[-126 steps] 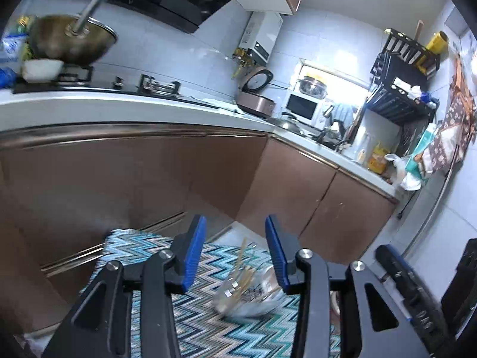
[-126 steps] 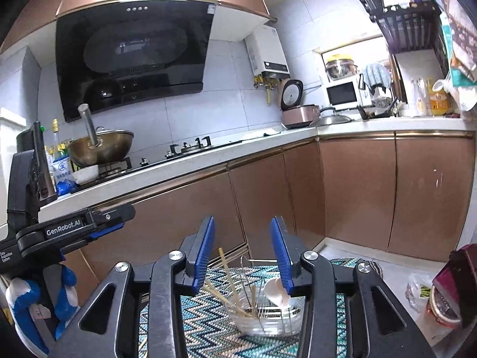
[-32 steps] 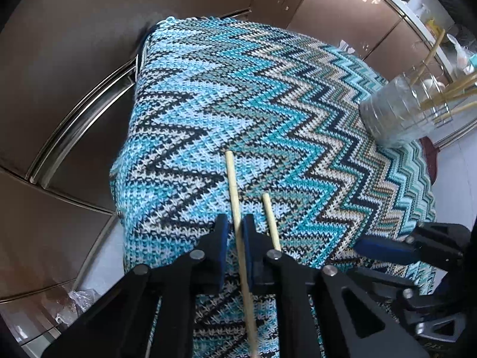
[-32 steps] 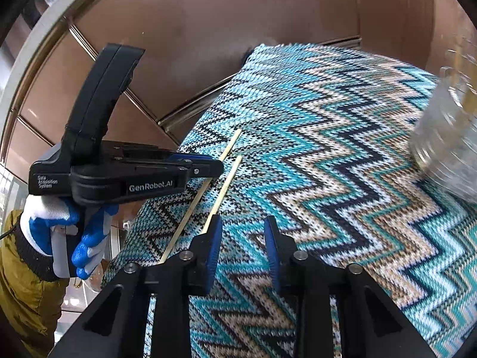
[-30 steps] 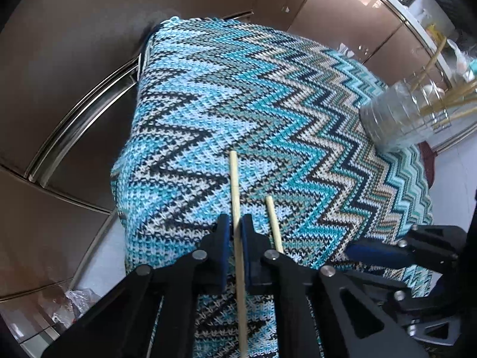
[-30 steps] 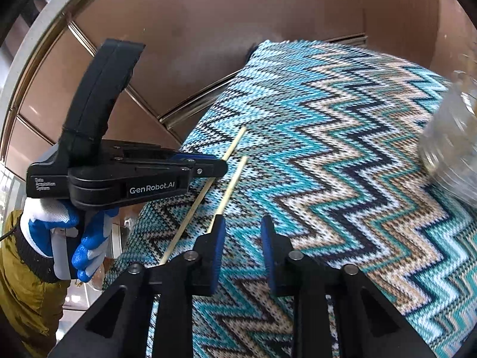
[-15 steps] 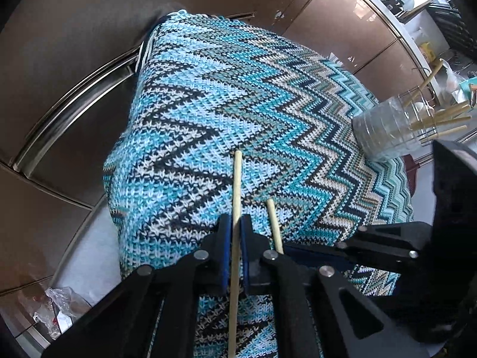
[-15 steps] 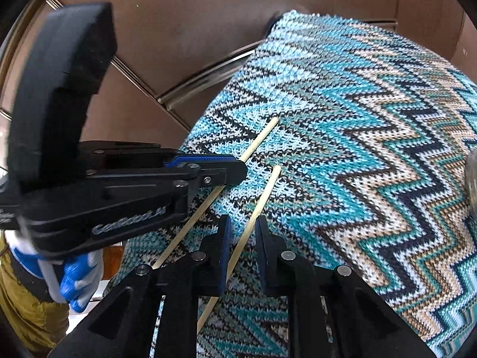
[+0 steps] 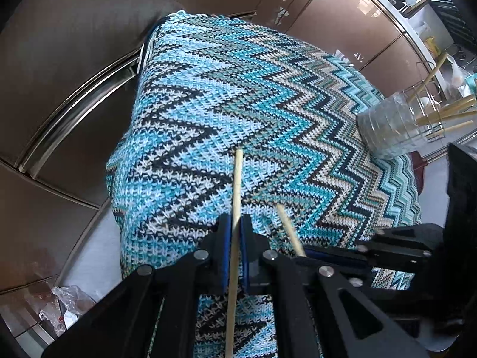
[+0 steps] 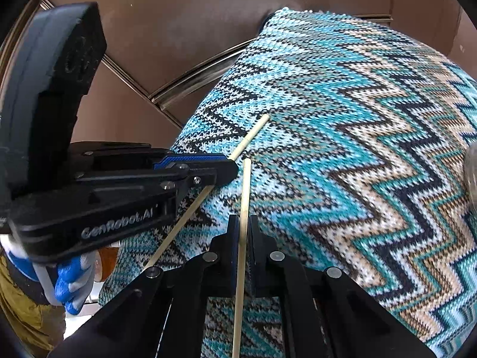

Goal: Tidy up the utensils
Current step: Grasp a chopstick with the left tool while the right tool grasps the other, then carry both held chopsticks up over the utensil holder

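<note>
My left gripper (image 9: pixel 234 223) is shut on a wooden chopstick (image 9: pixel 237 185) that points forward over the zigzag knit cloth (image 9: pixel 238 104). My right gripper (image 10: pixel 244 223) is shut on a second chopstick (image 10: pixel 245 191). That second chopstick also shows in the left wrist view (image 9: pixel 287 226), held by the right gripper (image 9: pixel 307 253) at the right. In the right wrist view the left gripper (image 10: pixel 229 167) and its chopstick (image 10: pixel 250 134) lie at the left. A clear holder (image 9: pixel 390 125) with several chopsticks lies on its side at the cloth's far right.
The cloth covers a low surface in front of brown kitchen cabinets (image 9: pixel 74 29). A metal rail (image 9: pixel 74 113) runs along the cabinet at the left. A crumpled plastic bag (image 9: pixel 59 304) lies on the floor at the lower left. A gloved hand (image 10: pixel 68 280) holds the left gripper.
My right gripper has closed on the second chopstick. Both grippers have moved closer together and slightly forward over the cloth's near edge. The left gripper kept its hold on its chopstick.
</note>
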### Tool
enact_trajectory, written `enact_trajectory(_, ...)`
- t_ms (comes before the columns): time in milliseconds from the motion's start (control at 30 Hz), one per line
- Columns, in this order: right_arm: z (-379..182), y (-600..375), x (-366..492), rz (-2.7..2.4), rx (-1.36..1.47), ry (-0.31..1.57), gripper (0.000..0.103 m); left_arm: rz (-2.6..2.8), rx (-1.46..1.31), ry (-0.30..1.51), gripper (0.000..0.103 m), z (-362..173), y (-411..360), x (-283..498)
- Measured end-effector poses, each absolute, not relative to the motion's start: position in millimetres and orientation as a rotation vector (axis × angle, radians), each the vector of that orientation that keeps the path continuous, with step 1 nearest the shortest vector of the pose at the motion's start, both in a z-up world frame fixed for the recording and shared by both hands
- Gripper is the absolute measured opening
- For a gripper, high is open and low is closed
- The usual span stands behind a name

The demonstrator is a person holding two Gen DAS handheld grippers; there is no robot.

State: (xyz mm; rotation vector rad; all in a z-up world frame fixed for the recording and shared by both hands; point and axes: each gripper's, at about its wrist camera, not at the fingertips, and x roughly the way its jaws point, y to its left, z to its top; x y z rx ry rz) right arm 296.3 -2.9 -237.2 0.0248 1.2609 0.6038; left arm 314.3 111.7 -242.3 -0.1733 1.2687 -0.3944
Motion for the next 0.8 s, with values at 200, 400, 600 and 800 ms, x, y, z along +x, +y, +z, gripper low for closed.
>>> enact_trajectory(200,-216,-32,279,0.618,0.079,1.192,0.006,-0.383,-0.177,1.239,0.005,-235,107,307)
enact_trajectory(400,-189,-61,254,0.635,0.148,1.103,0.005,-0.385,-0.202,1.181,0.005,-212,104,294)
enact_trajectory(600,-166,-90,223,0.637,0.197,1.016,0.005,-0.363,-0.221,1.139,0.005,-192,102,277)
enact_trajectory(800,-147,-125,192,0.628,0.246,0.938,0.005,-0.343,-0.238,1.092,0.005,-176,97,253)
